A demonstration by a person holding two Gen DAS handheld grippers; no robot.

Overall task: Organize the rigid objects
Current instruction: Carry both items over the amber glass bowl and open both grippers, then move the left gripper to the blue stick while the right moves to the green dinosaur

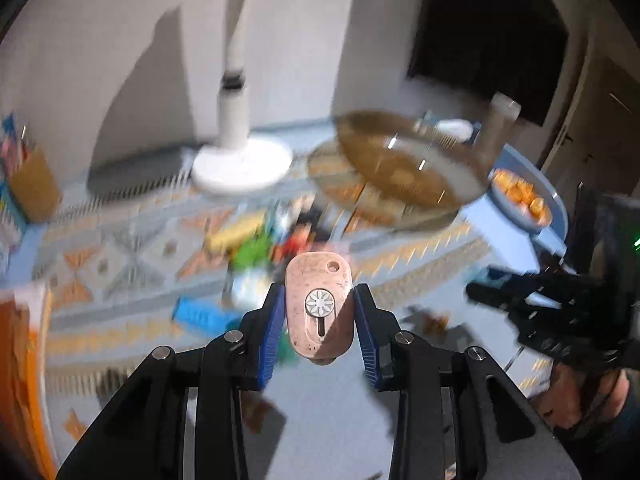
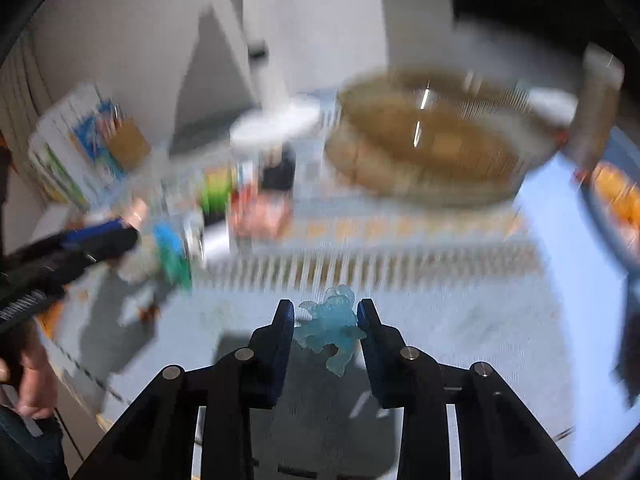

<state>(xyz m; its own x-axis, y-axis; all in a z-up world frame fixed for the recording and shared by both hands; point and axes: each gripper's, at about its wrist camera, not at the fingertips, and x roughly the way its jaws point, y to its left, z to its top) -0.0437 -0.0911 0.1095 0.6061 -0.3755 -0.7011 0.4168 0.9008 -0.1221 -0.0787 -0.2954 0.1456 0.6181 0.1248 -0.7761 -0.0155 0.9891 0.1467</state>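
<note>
In the left wrist view my left gripper (image 1: 319,296) is shut on a flat pink tag-shaped piece (image 1: 316,276) with a white flower dial and a small hole at its top, held above the blue patterned tablecloth (image 1: 120,256). In the right wrist view my right gripper (image 2: 326,312) is shut on a translucent blue figure (image 2: 332,328), lifted clear of the cloth with its shadow below. A blurred pile of small coloured toys (image 1: 260,248) (image 2: 224,200) lies mid-table. Each gripper shows in the other's view: the right gripper (image 1: 500,296) and the left gripper (image 2: 100,240).
A brown glass bowl (image 1: 408,168) (image 2: 432,136) stands at the back right, with a tumbler (image 1: 500,128) and a plate of orange food (image 1: 520,196) beside it. A white lamp base (image 1: 242,164) is at the back, a pencil holder (image 1: 28,184) far left. Both views are motion-blurred.
</note>
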